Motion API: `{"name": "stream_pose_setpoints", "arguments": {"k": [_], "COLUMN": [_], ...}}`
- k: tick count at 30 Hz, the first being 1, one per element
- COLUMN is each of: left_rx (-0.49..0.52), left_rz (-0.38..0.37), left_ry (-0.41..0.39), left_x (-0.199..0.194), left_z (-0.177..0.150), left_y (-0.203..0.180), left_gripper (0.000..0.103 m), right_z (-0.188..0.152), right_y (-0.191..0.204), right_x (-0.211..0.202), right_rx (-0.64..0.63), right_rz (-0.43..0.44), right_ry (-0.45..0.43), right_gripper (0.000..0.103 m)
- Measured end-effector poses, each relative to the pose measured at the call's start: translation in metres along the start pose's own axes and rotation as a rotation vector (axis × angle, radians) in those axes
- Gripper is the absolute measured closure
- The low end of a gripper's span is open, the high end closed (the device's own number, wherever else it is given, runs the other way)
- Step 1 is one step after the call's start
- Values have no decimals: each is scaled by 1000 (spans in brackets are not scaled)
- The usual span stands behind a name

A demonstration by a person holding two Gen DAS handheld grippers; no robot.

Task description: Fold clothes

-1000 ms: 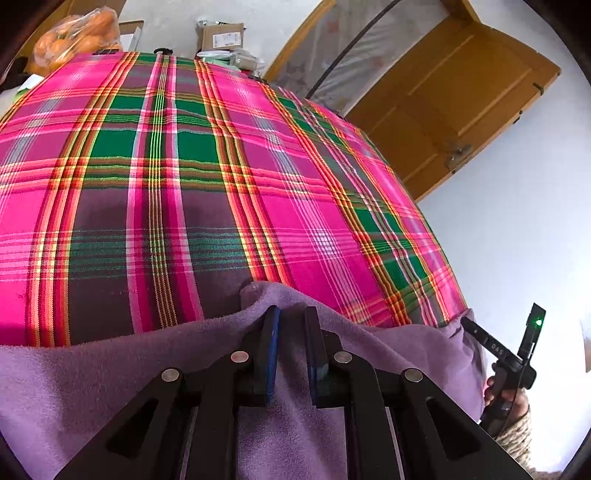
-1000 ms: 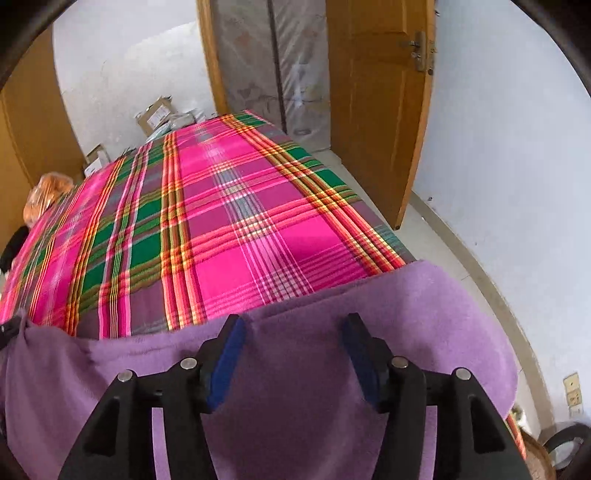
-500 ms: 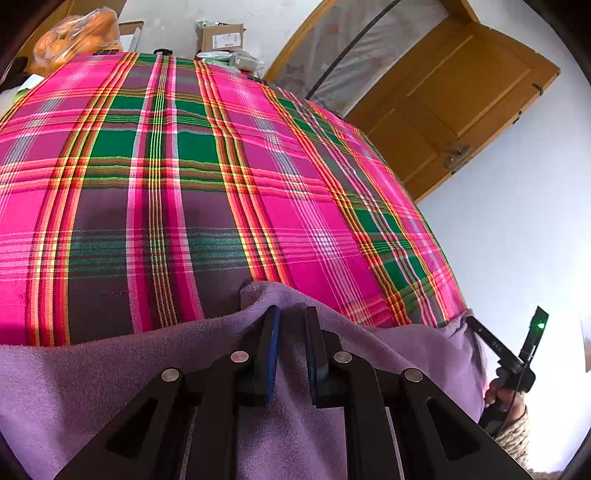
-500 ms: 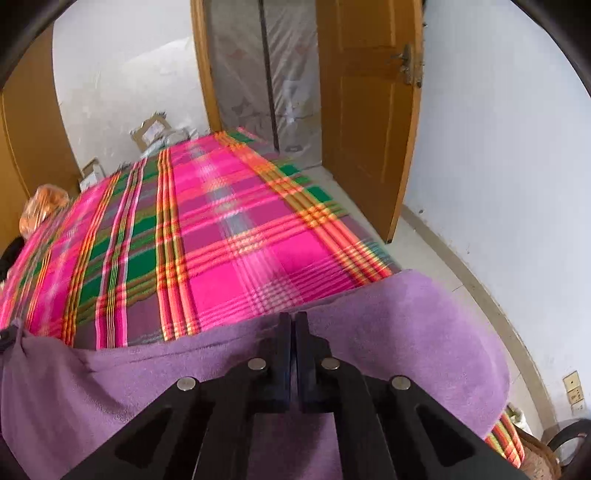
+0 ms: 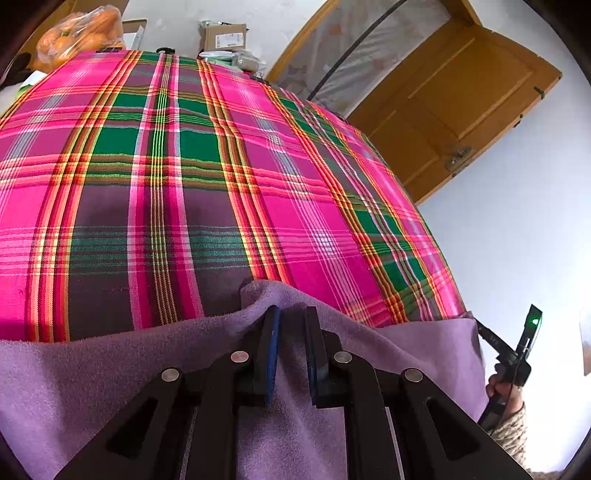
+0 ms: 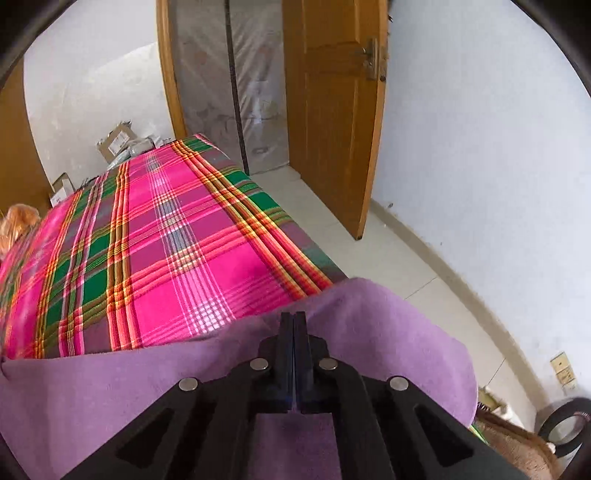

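A purple fleece cloth (image 5: 110, 369) lies across the near edge of a bed with a pink, green and orange plaid cover (image 5: 184, 184). My left gripper (image 5: 291, 317) is shut on a raised fold of the cloth's far edge, with fabric pinched between its blue pads. In the right wrist view the same cloth (image 6: 110, 387) hangs over the plaid cover (image 6: 166, 240). My right gripper (image 6: 293, 319) is shut on its far edge near the bed's right corner, pulling it up into a peak. The right gripper, held in a hand (image 5: 513, 354), also shows at the far right of the left wrist view.
A brown wooden door (image 6: 332, 110) stands open right of the bed, with tiled floor (image 6: 369, 258) between them. Cardboard boxes (image 5: 223, 35) and an orange plastic bag (image 5: 81, 33) sit beyond the bed's far end. A roll of black tape (image 6: 565, 424) lies at the lower right.
The right gripper went from wide open to shut on the cloth's edge, then rose and tilted up, lifting that edge. The left gripper held its grip and barely moved.
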State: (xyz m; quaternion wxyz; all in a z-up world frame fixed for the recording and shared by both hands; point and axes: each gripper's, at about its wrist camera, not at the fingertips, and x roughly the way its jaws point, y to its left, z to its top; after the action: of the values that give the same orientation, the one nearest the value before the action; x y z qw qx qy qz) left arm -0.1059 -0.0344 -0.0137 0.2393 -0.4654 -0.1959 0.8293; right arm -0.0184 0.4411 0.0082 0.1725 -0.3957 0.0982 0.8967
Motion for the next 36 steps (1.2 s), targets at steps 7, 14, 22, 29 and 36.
{"name": "stream_pose_setpoints", "arguments": {"k": [7,14,22,29,36], "left_rx": [1,1,-6,-8,-9], "left_rz": [5,12,23,34,43], "left_ry": [-3,-7,-15,-18,-22], "left_x": [0,0,0,-1,0], "left_z": [0,-2,-3,-3,-3], "left_y": [-1,-2,-3,-5,-5], "left_gripper": [90,90,90,90,90], "right_z": [-10,-21,-22,-15,-23], "right_y": [-48,-87,-75,-97,-100], "right_x": [-14,-7,-9,-21,-3], "right_rx": [130,219,95,144,150], "right_rz": [37,60,12,-17,-26], "right_ry": [-49,-17,-35,-72,-7], "right_gripper": [95,60,99,100,101]}}
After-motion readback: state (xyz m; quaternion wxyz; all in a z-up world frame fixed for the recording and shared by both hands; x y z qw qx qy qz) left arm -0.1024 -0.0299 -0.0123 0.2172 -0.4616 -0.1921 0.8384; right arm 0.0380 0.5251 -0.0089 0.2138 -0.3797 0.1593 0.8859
